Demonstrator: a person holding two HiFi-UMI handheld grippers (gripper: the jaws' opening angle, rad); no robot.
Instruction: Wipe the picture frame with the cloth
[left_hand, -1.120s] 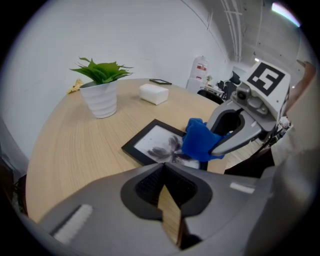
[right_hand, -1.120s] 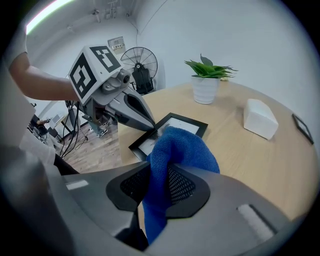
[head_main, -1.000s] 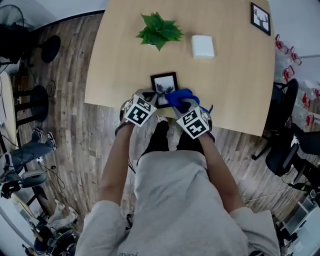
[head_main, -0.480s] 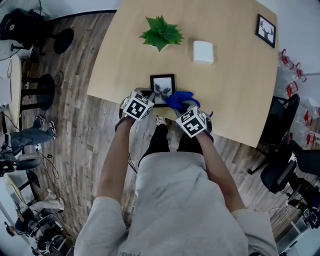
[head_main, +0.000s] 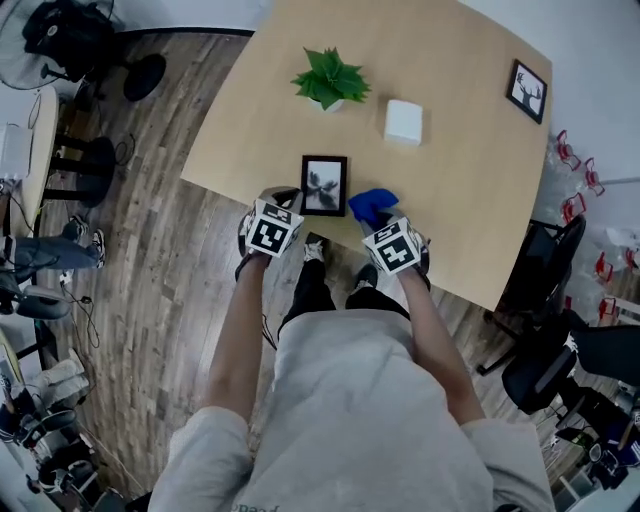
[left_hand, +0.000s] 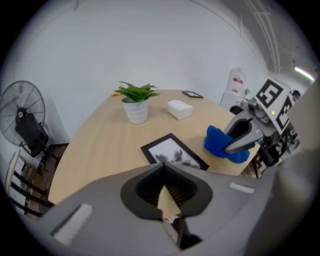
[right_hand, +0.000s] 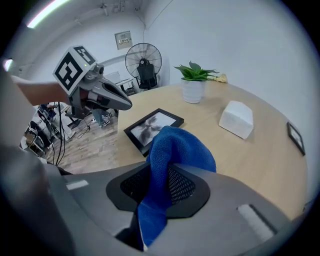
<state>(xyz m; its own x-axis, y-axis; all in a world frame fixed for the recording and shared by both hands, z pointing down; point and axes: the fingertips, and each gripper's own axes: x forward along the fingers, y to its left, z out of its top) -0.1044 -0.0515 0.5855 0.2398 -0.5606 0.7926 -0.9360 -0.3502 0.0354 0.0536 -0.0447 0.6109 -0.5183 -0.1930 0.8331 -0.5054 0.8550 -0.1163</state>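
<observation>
A black picture frame (head_main: 323, 185) with a tree print lies flat near the table's front edge, also seen in the left gripper view (left_hand: 172, 152) and the right gripper view (right_hand: 151, 124). My right gripper (head_main: 378, 217) is shut on a blue cloth (head_main: 372, 204), which bunches out of its jaws (right_hand: 175, 150) just right of the frame and off its surface. My left gripper (head_main: 284, 200) sits at the frame's lower left, apart from it. Its jaws meet at the tips with nothing between them (left_hand: 162, 167).
A potted green plant (head_main: 330, 78) and a white box (head_main: 404, 121) stand farther back on the wooden table (head_main: 450, 200). A second small black frame (head_main: 527, 90) lies at the far right corner. Wooden floor, a fan (right_hand: 143, 62) and chairs surround the table.
Both grippers have drawn back from the frame. The cloth came off the frame's lower right corner and is now to its right. The left gripper no longer touches the frame's edge.
</observation>
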